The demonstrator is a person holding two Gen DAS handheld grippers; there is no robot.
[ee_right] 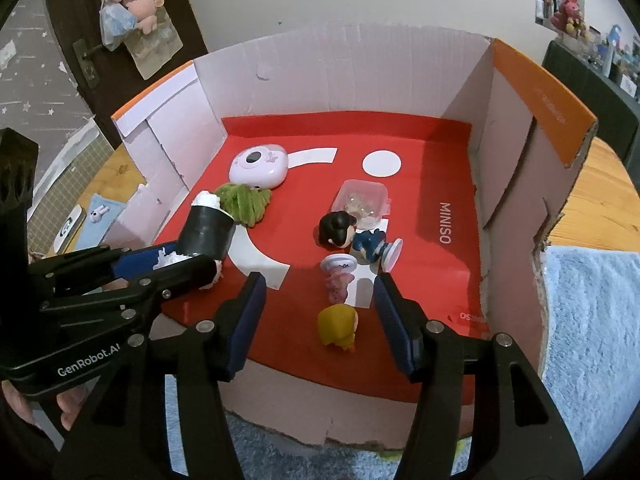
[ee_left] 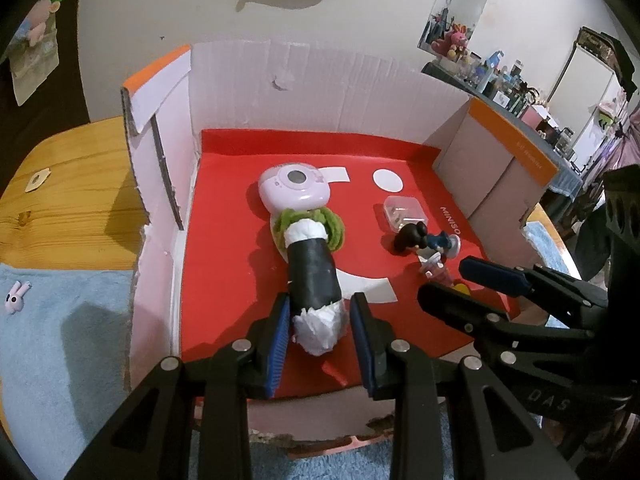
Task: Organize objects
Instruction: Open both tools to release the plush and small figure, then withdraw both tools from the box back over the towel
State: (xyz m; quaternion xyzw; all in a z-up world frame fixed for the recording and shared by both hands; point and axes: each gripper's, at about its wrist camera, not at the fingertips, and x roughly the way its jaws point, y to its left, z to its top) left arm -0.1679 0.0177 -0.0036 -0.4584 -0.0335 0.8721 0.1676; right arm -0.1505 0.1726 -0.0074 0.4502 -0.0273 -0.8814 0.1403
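Note:
A black roll with white paper ends (ee_left: 314, 276) lies in the red-floored cardboard box (ee_left: 224, 280). My left gripper (ee_left: 320, 320) has its jaws on either side of the roll's near white end, open, with small gaps; from the right wrist view (ee_right: 168, 264) the roll (ee_right: 206, 232) is tilted up between its fingers. My right gripper (ee_right: 320, 296) is open above a yellow-haired figurine (ee_right: 338, 326) with a pink body (ee_right: 339, 280), not touching. A black-haired figurine in blue (ee_right: 352, 236) lies just beyond.
In the box are a lilac round camera (ee_right: 258, 164), a green yarn bundle (ee_right: 246, 200) and a clear plastic case (ee_right: 364, 200). Box walls (ee_right: 516, 152) rise left, back and right. A blue towel (ee_right: 592, 340) lies on the wooden table (ee_left: 68, 200).

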